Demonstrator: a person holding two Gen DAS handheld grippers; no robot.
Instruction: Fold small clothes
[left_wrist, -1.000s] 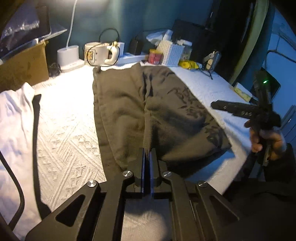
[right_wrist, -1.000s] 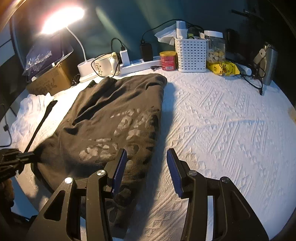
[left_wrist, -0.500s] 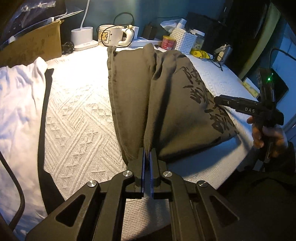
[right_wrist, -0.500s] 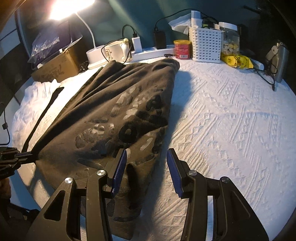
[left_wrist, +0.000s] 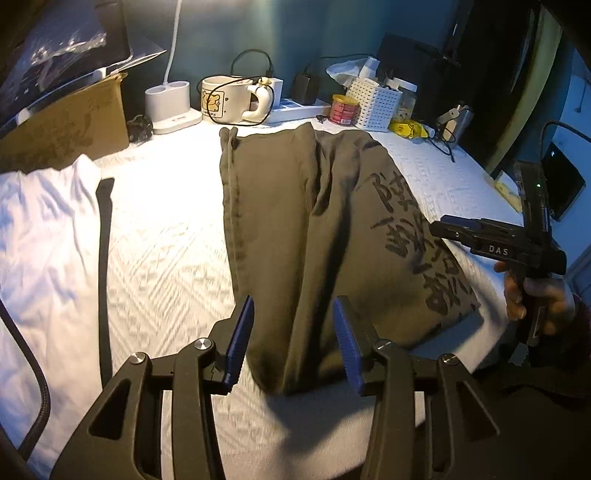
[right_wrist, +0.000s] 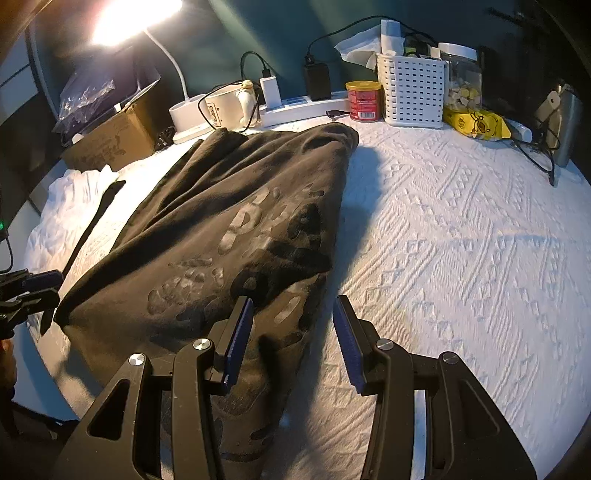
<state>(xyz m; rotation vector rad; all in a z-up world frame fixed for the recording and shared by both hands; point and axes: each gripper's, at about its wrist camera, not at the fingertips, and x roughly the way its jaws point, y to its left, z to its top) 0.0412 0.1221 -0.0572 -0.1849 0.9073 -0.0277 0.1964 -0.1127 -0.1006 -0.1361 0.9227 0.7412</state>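
Observation:
An olive-brown garment with dark printed lettering (left_wrist: 295, 221) lies folded lengthwise on the white textured cover (left_wrist: 166, 240). It also shows in the right wrist view (right_wrist: 221, 229). My left gripper (left_wrist: 293, 341) is open, its jaws either side of the garment's near end and just above it. My right gripper (right_wrist: 293, 341) is open and empty over the garment's near right edge. It also shows in the left wrist view (left_wrist: 480, 236) beside the garment's right corner.
A white garment with a black strip (left_wrist: 48, 240) lies at the left. Along the back stand a cardboard box (left_wrist: 62, 125), lamp base (left_wrist: 171, 103), mug (left_wrist: 225, 99), power strip (right_wrist: 299, 107), red tin (right_wrist: 364, 101), white basket (right_wrist: 413, 92) and yellow packet (right_wrist: 476, 123).
My left gripper has opened and let go of the garment's near end, which now lies on the cover. The garment has been pulled straighter. My right gripper stays open.

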